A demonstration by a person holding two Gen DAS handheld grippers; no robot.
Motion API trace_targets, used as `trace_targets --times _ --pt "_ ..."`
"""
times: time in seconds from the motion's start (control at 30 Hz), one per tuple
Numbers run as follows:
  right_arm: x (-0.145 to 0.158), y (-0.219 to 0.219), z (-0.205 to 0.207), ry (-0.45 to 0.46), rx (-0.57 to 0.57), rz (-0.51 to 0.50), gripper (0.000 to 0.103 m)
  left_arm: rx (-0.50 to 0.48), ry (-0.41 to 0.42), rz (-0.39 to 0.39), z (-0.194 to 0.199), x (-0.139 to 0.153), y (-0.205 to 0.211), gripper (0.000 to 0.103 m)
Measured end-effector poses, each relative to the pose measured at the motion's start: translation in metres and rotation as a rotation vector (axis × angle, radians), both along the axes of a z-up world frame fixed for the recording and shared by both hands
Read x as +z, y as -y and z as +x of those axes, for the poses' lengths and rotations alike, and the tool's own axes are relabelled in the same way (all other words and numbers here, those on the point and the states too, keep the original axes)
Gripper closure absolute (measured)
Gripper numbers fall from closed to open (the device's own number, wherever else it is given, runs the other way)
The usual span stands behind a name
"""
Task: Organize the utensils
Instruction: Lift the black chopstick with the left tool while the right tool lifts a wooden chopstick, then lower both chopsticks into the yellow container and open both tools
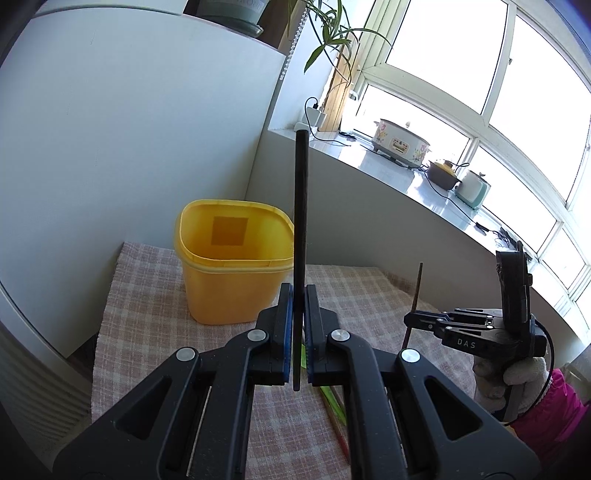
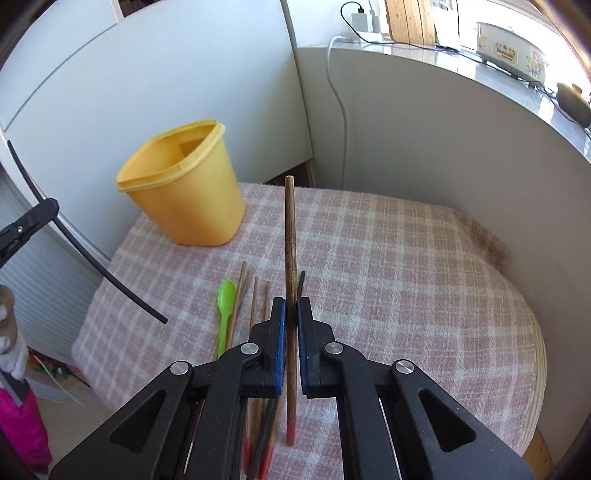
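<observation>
on checked cloth point(image 2: 388, 258), round-cornered yellow plastic tub point(image 2: 184, 195)

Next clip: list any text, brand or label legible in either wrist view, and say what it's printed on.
"DAS" – white letters on the black body of the right gripper, seen in the left wrist view.
Lettering on the pot at the top edge: cut off, unreadable.
Panel on the floral cooker: too small to read.

Bright windows point(image 1: 443, 55) above an appliance-laden sill point(image 1: 388, 166), white cabinet point(image 1: 129, 129), checked tablecloth point(image 2: 406, 277).
</observation>
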State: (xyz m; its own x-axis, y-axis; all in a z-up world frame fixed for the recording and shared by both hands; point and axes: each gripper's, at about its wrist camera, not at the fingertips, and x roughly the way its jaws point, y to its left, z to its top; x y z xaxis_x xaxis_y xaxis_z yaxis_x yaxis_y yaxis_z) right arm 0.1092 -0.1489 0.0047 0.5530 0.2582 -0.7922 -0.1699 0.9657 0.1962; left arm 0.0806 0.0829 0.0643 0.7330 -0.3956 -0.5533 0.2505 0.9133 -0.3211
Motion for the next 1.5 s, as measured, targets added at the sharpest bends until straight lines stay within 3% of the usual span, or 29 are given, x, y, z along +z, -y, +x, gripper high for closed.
trace_targets --times 0.3,0.87,1.13,1.5 --pt "0.06 -0.011 -0.003 0.198 0.011 0.019 0.098 0.008 0.063 -0.014 0.002 0.028 -0.009 0.1" --pt "0.134 -0.046 0.033 0.378 0.053 0.086 0.098 0.089 0.208 -0.022 0.031 0.086 -0.034 0.1" --pt "0.142 -0.058 0.058 0.405 0.054 0.103 0.098 0.153 0.218 -0.002 0.055 0.085 -0.046 0.1" --pt "0.123 -0.091 0.086 0.386 0.077 0.07 0.098 0.168 0.121 0.019 0.091 0.046 -0.045 0.1"
